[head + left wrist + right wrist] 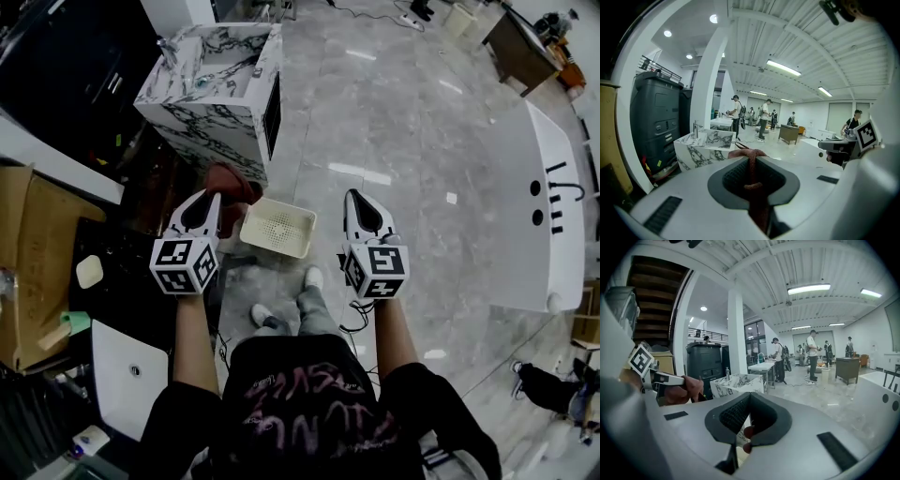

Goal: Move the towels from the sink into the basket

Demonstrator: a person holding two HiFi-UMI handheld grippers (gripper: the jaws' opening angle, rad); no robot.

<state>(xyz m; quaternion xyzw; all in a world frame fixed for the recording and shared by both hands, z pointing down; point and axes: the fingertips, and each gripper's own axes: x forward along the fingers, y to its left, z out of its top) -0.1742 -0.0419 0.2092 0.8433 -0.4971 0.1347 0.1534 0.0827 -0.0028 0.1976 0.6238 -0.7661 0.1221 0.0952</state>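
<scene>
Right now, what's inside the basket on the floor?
The basket shows only its bare perforated bottom. The reddish towel, clamped in the left claw, hangs beside it, covering nothing inside.

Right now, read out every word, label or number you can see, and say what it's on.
Nothing reads cleanly.
Black T-shirt: pink lettering, upside down and warped, unreadable.
Brown cardboard box: faint print, too small to read.
Left gripper and right gripper cubes: black-and-white square patterns, no words.
</scene>
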